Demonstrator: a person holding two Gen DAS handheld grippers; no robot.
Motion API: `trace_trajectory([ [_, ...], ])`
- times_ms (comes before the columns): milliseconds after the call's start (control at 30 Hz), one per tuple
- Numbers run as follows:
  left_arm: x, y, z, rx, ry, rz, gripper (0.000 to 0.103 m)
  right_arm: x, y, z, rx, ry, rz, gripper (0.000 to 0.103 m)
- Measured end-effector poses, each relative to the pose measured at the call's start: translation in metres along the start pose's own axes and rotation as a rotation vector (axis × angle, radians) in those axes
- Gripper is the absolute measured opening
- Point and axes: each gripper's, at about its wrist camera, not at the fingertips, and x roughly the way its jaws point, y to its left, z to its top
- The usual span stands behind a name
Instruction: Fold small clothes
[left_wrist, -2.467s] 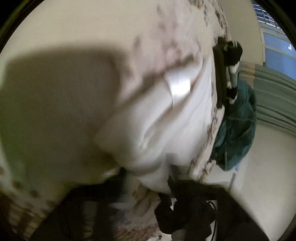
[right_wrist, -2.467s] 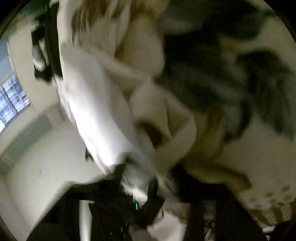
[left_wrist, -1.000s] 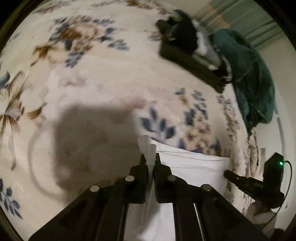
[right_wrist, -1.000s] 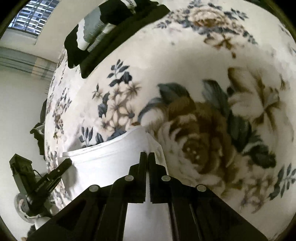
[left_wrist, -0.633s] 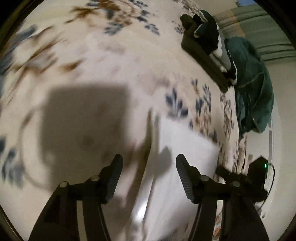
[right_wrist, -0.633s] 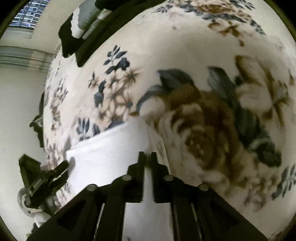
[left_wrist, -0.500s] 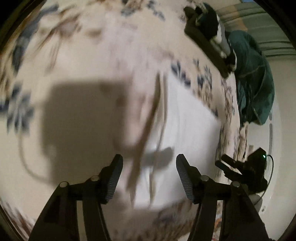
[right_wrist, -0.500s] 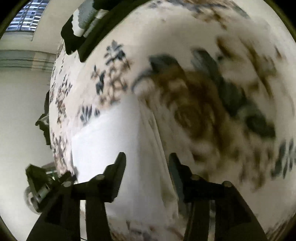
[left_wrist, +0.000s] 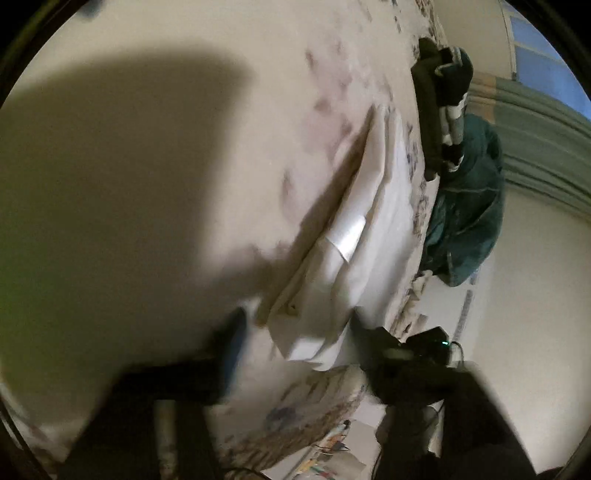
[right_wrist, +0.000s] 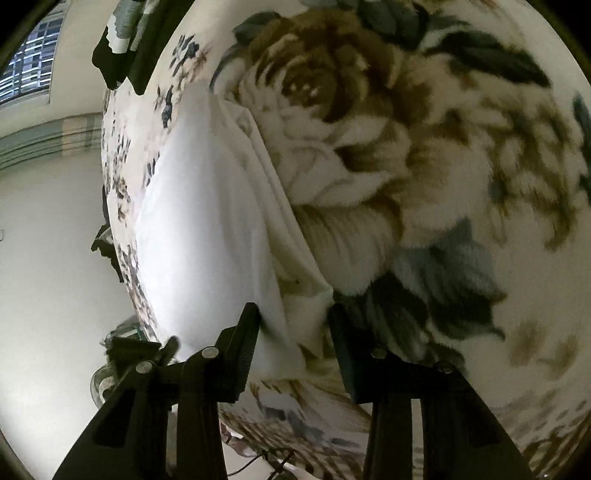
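A white folded garment (left_wrist: 373, 206) lies on the floral bedspread (left_wrist: 147, 184), close to the bed's edge. In the left wrist view my left gripper (left_wrist: 299, 343) is blurred. Its jaws are opening, and the garment's near corner lies loose between them without being pinched. In the right wrist view the same garment (right_wrist: 207, 221) shows a layered folded edge. My right gripper (right_wrist: 293, 332) stands open astride that edge, its left finger (right_wrist: 247, 332) brushing the cloth. The right gripper's body (left_wrist: 424, 350) with a green light shows in the left view.
A stack of dark clothes with a black-and-white piece (left_wrist: 443, 92) sits farther along the bed, with a teal garment (left_wrist: 469, 221) hanging beside it. The stack (right_wrist: 122, 40) also shows top left in the right view. Beyond the bed's edge are pale floor (right_wrist: 48, 240), a green curtain (left_wrist: 546, 147) and a window (right_wrist: 26, 70).
Both grippers were shut on the white garment's corners a second ago. They have let go and opened, and the garment now rests folded on the bedspread. Both views have swung and rolled.
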Motion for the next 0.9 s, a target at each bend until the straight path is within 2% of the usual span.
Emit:
trace_trajectory([
  [33,-0.006,-0.005,0.002,0.013,-0.023,-0.003,0.080,-0.001,0.001,0.003,-0.003,0.003,-0.001,0.057],
  [67,-0.010,-0.012,0.005,0.034,-0.053,0.010,0.086,-0.001,0.001,0.005,-0.005,0.003,0.008,0.062],
  [167,0.007,-0.027,0.020,0.091,-0.047,0.044,0.086,0.007,-0.002,0.015,-0.010,0.037,0.060,0.072],
  [267,0.042,-0.035,0.033,0.125,-0.004,0.074,0.087,0.021,-0.005,0.026,-0.001,0.069,0.117,0.073],
  [300,0.051,-0.041,0.037,0.139,0.004,0.094,0.087,0.023,-0.006,0.029,0.006,0.075,0.134,0.076],
  [467,0.064,-0.063,0.030,0.250,0.021,0.108,0.087,0.033,-0.005,0.031,0.032,0.094,0.235,0.076],
  [500,0.065,-0.064,0.027,0.263,0.020,0.110,0.087,0.035,-0.004,0.031,0.031,0.101,0.244,0.072],
  [533,0.066,-0.064,0.024,0.276,0.021,0.109,0.080,0.037,-0.003,0.028,0.036,0.099,0.249,0.068],
  [567,0.067,-0.065,0.021,0.285,0.016,0.111,0.061,0.040,-0.002,0.026,0.041,0.104,0.256,0.054],
  [600,0.068,-0.066,0.020,0.290,0.017,0.113,0.047,0.043,-0.001,0.025,0.040,0.107,0.255,0.027],
  [633,0.069,-0.067,0.019,0.296,0.019,0.117,0.022,0.046,0.003,0.025,0.041,0.102,0.250,0.023],
  [667,0.068,-0.069,0.018,0.306,0.012,0.122,0.018,0.044,0.004,0.022,0.044,0.085,0.252,0.023],
  [900,0.044,-0.109,0.019,0.356,-0.013,0.087,0.017,0.008,0.032,0.012,-0.001,0.016,0.227,0.019],
])
